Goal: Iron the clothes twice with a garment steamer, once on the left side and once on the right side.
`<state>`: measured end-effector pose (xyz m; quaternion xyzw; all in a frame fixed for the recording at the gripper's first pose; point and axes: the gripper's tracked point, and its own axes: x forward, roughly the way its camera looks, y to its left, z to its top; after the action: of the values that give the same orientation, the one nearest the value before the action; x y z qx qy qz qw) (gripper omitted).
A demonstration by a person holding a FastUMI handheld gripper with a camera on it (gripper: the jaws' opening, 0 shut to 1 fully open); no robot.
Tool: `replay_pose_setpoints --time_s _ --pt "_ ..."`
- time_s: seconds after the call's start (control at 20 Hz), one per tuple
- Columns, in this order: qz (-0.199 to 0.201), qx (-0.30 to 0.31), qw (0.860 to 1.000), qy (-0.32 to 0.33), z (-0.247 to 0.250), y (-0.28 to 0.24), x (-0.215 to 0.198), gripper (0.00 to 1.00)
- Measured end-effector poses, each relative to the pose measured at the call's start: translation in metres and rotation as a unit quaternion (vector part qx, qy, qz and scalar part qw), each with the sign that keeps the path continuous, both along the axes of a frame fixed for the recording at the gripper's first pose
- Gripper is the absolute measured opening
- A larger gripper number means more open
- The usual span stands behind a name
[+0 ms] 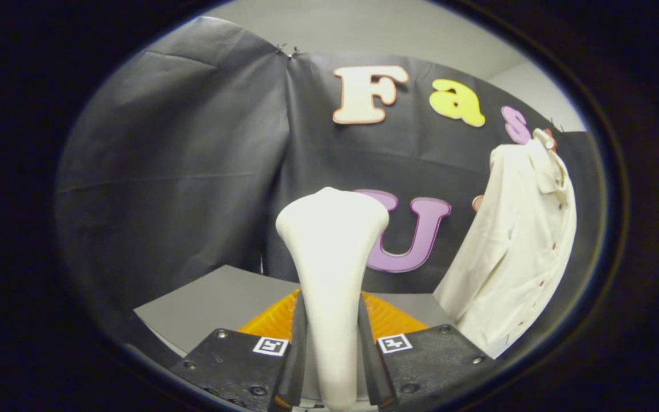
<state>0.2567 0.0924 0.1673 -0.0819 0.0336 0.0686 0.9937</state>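
Grey table [215, 303]; hand-held gripper [332, 349] clamps steamer [332, 240]

No readable wording here: the only signs are two small square black-and-white marker tags, the left tag [270, 345] and the right tag [394, 343], one on top of each gripper [332, 349] finger, their patterns spelling nothing

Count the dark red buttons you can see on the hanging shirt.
About 5, running down the front placket of the white shirt, which hangs beyond the steamer clamped in the tool. They are tiny; folds may hide more.
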Motion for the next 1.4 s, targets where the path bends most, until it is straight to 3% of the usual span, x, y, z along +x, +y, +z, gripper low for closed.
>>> replay_pose_setpoints --time_s 0.25,0.6,1.2,1.4 --pt "-0.035 0.005 0.999 -0.035 0.035 -0.052 -0.031 0.43" --pt "-0.073 0.008 0.996 -0.057 0.066 -0.119 -0.039 0.42" --pt "-0.131 -0.012 0.989 -0.067 0.093 -0.249 0.012 0.43" --pt "-0.178 -0.002 0.982 -0.070 0.085 -0.302 0.033 0.43"
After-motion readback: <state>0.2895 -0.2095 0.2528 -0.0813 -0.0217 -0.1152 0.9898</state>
